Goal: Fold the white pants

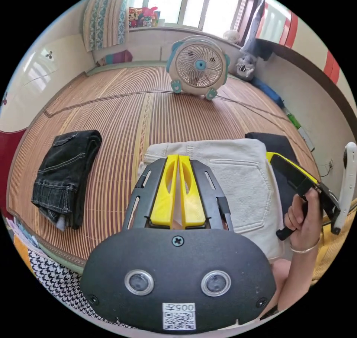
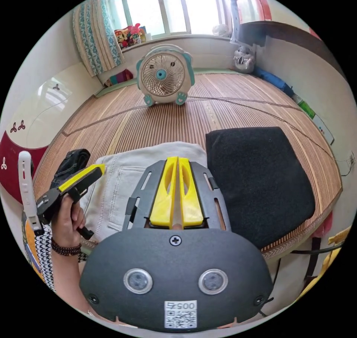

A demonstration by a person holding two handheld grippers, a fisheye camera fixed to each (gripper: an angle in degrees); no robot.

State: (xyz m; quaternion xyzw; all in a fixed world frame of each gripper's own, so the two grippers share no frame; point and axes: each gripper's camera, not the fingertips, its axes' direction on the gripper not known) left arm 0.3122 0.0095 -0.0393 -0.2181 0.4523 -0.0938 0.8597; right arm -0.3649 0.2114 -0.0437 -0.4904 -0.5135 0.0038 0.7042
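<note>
At centre frame of the left gripper view, the white pants lie as a compact folded rectangle on the bamboo mat, waistband toward the fan, one back pocket uppermost. The left hand-held gripper hangs over them with its yellow jaws pressed together, holding nothing. The right hand-held gripper, at right of that frame, is held in a hand above the pants' edge; in the right gripper view its own jaws likewise meet, with no cloth between them.

Judgement: folding appears complete or nearly so. Any remaining move would be a last smoothing, or lifting the bundle aside; that calls for opening the jaws and taking both layers at an edge so the fold does not slip.

Folded black jeans lie at left, a black folded garment just right of the pants.

Writing: each gripper body carries a printed code label; not transcribed. No brand on the clothing is legible.
</note>
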